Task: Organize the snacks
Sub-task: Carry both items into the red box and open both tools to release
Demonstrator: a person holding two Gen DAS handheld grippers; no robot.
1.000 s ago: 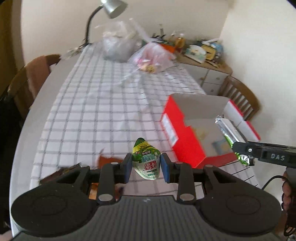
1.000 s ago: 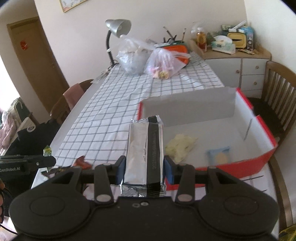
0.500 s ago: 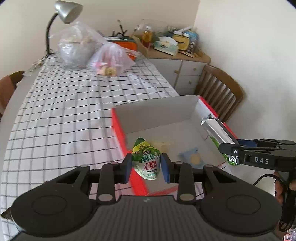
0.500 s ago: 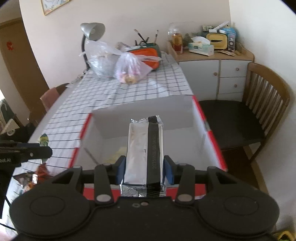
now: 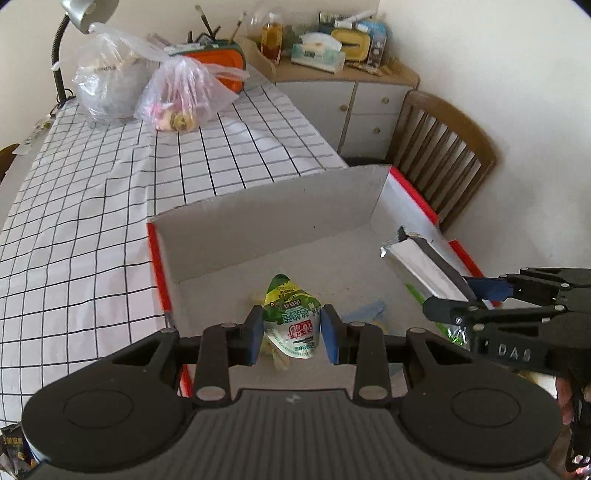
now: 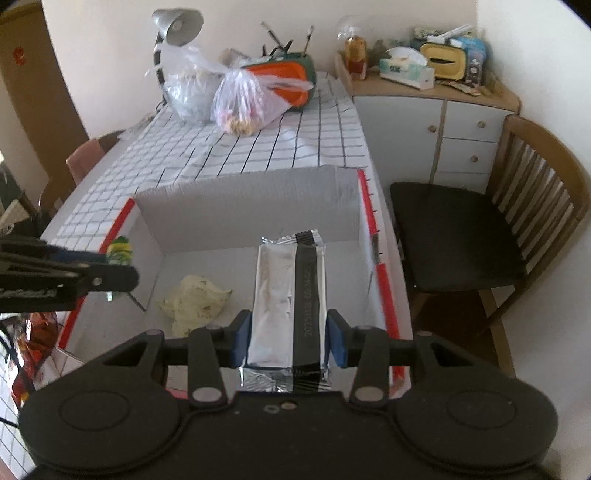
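My left gripper point(image 5: 291, 334) is shut on a small green and white snack pouch point(image 5: 290, 319) and holds it over the near part of the open red and white box point(image 5: 258, 225). My right gripper point(image 6: 289, 341) is shut on a long silver foil packet point(image 6: 288, 295) and holds it over the box point(image 6: 243, 201), right of the left gripper point(image 6: 92, 278). The silver packet also shows in the left wrist view point(image 5: 424, 264). A pale yellow snack point(image 6: 192, 301) lies on the box floor.
The box stands on a checked tablecloth point(image 5: 110, 184). Two tied plastic bags point(image 5: 177, 99), an orange case and a desk lamp point(image 6: 177, 24) stand at the table's far end. A wooden chair point(image 6: 480, 236) and a cabinet point(image 6: 443, 118) are to the right. Snack wrappers point(image 6: 26, 350) lie left of the box.
Both grippers have moved forward with their snacks and now hang over the inside of the box. The left one came in from the tablecloth at the left.
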